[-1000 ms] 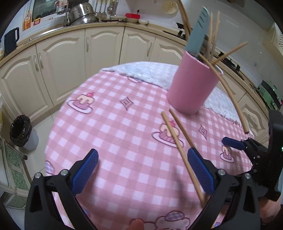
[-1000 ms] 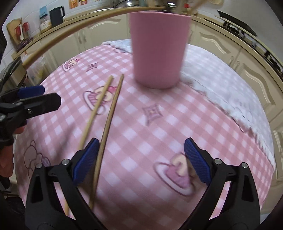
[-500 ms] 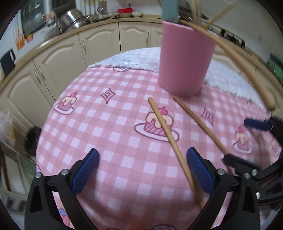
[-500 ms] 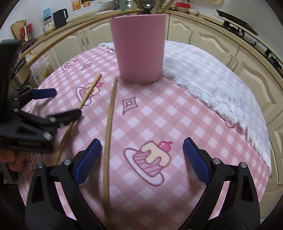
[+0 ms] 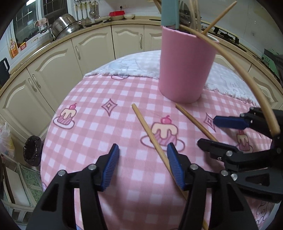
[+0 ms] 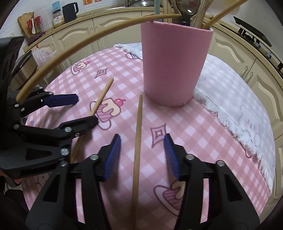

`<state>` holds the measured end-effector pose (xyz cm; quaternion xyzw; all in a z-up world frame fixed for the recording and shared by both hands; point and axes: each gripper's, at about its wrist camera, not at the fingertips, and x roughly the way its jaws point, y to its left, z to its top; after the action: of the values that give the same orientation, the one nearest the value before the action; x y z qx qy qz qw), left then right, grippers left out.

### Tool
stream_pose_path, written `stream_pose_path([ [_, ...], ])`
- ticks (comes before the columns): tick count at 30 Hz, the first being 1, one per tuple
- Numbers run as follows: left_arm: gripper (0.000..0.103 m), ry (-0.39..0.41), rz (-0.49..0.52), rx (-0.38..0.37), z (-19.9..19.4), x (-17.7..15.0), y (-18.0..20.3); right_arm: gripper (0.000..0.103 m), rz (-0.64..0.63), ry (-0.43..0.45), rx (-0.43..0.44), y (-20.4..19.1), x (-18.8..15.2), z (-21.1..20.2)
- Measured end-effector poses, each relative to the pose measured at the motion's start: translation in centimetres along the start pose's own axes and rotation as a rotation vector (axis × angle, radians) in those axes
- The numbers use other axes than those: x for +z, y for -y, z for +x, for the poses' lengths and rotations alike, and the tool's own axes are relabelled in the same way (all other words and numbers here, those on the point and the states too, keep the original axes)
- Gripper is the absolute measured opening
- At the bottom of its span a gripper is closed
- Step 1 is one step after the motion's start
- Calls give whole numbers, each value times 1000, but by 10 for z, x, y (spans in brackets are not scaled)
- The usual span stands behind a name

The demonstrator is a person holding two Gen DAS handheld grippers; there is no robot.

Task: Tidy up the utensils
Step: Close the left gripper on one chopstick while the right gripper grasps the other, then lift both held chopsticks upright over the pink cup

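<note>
- Both of my grippers are low over the pink checked tablecloth (image 5: 92, 127), side by side, each facing one loose chopstick.
- My left gripper (image 5: 143, 165) has its jaws apart with nothing clamped. The left chopstick (image 5: 150, 137) lies flat on the cloth, running right along the inside of its right-hand blue pad (image 5: 175, 167); can't tell if they actually touch.
- My right gripper (image 6: 142, 156) is spread wide too, holding nothing. The right chopstick (image 6: 138, 134) lies on the cloth between its pads, about centred, clear of both, its far tip just short of the cup.
- The pink utensil cup (image 6: 175, 60) stands upright where the checked cloth meets a white fluffy towel (image 6: 238, 99). Sticking out of it: several chopsticks, a teal handle (image 5: 169, 12) and something dark I can't make out.
- One long chopstick (image 6: 84, 40) leans way out of the cup, its free end up over my left gripper.
- Behind it all are cream kitchen cabinets (image 5: 58, 58), with a steel pot (image 5: 66, 26) on the counter.
</note>
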<state>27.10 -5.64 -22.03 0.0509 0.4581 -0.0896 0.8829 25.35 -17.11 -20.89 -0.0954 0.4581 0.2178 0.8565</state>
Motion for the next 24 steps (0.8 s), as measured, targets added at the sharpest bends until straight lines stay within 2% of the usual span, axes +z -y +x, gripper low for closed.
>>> stream_pose_path([
  [2, 49, 3, 14, -2, 0, 1, 1, 30, 7, 2, -7, 0, 0, 0],
  [4, 17, 10, 18, -13, -1, 1, 0, 21, -1, 7, -13, -1, -2, -2],
  [6, 8, 0, 11, -59, -2, 2, -4, 7, -2, 11, -20, 0, -5, -4],
  [7, 5, -4, 3, -81, -2, 2, -7, 7, 3, 14, -22, 1, -8, -6],
  [16, 5, -3, 10, -129, -7, -5, -13, 6, 87, 24, 17, 19, -21, -18],
  [24, 6, -18, 50, -97, -5, 1, -10, 7, 94, -18, 34, 22, -17, -14],
])
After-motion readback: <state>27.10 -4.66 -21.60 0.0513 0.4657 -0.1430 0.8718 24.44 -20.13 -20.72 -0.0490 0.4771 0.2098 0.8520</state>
